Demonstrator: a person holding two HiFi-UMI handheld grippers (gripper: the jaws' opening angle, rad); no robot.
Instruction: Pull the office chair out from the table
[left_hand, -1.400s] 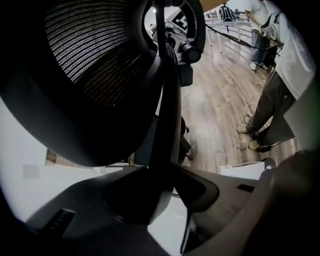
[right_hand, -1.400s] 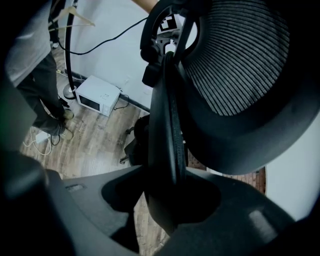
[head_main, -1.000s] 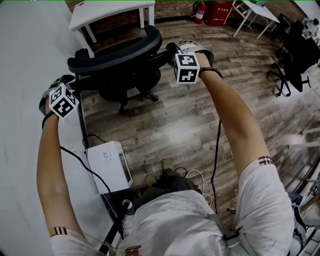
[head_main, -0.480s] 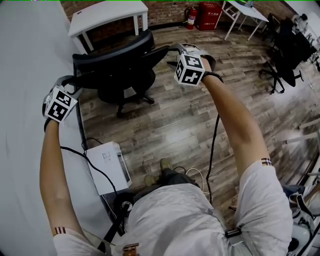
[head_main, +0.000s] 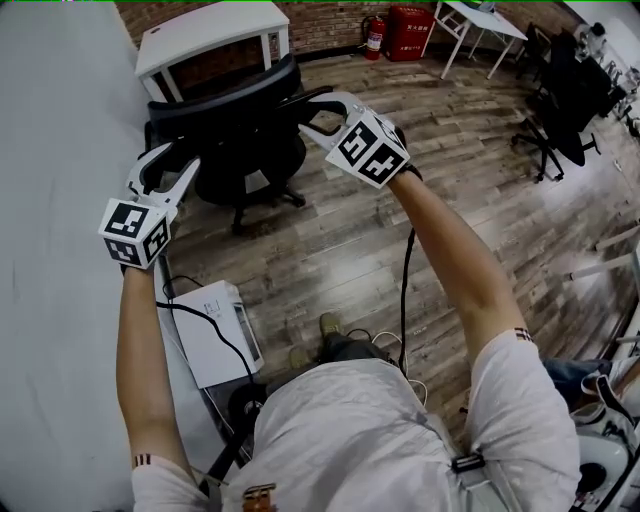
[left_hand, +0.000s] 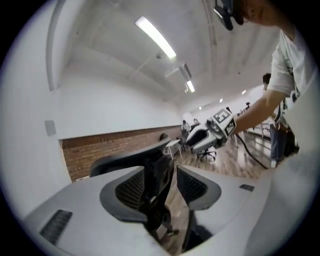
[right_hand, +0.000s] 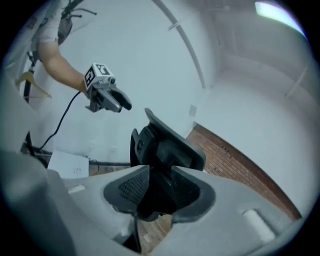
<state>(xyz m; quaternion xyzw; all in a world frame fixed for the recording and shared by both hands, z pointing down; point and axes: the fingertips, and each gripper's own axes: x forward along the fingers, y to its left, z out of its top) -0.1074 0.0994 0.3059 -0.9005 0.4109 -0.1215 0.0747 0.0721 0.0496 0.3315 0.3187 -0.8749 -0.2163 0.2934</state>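
Note:
The black office chair (head_main: 235, 125) stands on the wood floor, out from the white table (head_main: 60, 200) along the left. My left gripper (head_main: 172, 160) hangs open in the air by the chair's left side, touching nothing. My right gripper (head_main: 308, 118) is open just off the right end of the backrest; its jaws have just been closing with nothing between them. In the left gripper view the chair (left_hand: 155, 165) shows beyond the left gripper (left_hand: 167, 185), with the right gripper (left_hand: 215, 131) behind. In the right gripper view the chair (right_hand: 167, 145) lies past the right gripper (right_hand: 157, 192).
A white box (head_main: 215, 330) with a black cable lies on the floor by the table's edge, near my feet. A small white table (head_main: 205, 30) stands behind the chair against the brick wall. A fire extinguisher (head_main: 375, 35) and other chairs (head_main: 560, 100) are further off.
Both grippers were at the two ends of the chair's backrest; they have come off it, risen and rolled. The right jaws have narrowed.

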